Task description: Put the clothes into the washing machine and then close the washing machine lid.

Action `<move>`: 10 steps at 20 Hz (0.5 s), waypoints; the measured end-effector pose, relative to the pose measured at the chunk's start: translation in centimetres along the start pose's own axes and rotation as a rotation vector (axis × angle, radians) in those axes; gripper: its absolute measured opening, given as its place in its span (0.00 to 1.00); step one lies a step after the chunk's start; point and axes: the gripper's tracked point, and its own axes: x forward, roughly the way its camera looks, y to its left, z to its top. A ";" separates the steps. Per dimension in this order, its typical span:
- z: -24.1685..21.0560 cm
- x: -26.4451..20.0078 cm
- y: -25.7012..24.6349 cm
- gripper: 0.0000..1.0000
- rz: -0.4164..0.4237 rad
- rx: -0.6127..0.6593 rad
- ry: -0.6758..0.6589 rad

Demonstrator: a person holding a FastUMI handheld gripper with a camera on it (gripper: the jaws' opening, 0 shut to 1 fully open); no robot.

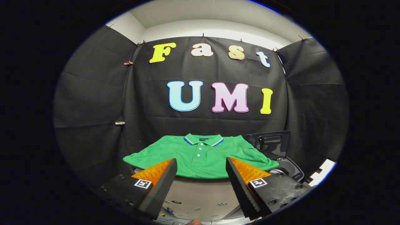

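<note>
Gripper (201,165) is hovering level w/ fingers spread wide, gripping nothing. Green polo shirt (200,156) is lying flat on table (200,190) just ahead of the tips, washing machine (281,156) sitting beside it w/ lid up.

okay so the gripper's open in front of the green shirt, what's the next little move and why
Probably ease forward and down toward the green polo shirt. The gripper is open with nothing between its fingers, the shirt lies flat just ahead, and the washing machine beside it stands with its lid up.
</note>
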 end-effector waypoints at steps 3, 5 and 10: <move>0.0 0.8 0.4 0.98 0.007 0.004 0.003; 0.0 1.5 0.1 0.97 -0.001 0.004 0.006; 0.9 3.9 0.0 0.98 -0.015 0.014 -0.005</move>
